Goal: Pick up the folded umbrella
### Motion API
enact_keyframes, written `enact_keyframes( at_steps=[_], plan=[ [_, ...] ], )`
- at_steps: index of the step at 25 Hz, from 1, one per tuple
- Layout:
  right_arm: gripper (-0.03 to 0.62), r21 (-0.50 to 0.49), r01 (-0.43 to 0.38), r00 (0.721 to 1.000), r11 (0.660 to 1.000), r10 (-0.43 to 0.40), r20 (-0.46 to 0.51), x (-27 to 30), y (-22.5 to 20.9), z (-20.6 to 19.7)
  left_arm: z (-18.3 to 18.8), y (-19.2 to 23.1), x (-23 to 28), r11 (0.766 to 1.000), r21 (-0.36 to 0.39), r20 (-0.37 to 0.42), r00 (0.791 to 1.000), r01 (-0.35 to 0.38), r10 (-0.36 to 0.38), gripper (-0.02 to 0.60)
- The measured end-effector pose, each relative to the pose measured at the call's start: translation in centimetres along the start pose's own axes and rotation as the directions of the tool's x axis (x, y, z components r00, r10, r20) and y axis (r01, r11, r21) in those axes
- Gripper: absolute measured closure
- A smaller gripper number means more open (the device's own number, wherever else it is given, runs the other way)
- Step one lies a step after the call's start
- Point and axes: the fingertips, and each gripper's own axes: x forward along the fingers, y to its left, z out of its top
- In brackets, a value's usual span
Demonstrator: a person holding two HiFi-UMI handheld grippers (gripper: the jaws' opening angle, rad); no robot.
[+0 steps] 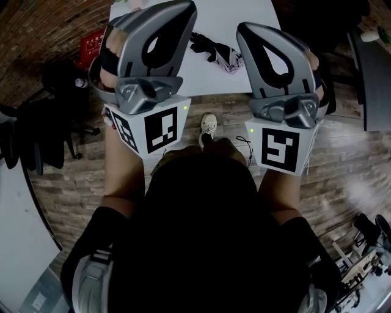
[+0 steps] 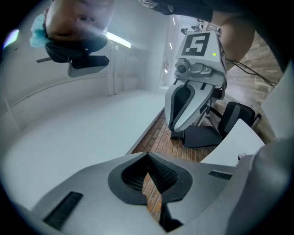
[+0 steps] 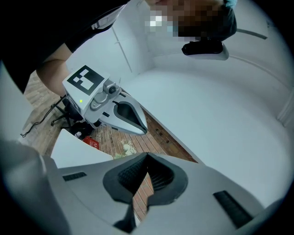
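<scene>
We are at the approach step: left claw [image 2: 147, 159] and right claw [image 3: 147, 161] are pressed together, empty, short of the folded umbrella [image 1: 215, 52] on the worktop [image 1: 247, 13], so one must spread first.

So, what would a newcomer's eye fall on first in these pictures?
Two large grey plastic grippers, the left gripper and the right gripper, fill the head view's upper half, jaws together and empty, with black-and-white marker cubes nearest the person. Between them, farther off, a folded black and pink umbrella lies on the white table.
</scene>
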Motion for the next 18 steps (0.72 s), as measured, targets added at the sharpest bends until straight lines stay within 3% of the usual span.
enact_keyframes(
  at_steps=[18],
  plan=[
    [0.565,0.01,0.004,0.998,1.0,-0.005,0.064,3.2,-3.2,-4.3,-2.0,-1.9,5.6,0.999,0.022,-0.069,0.997,0.037,-0.035,0.569]
  ],
)
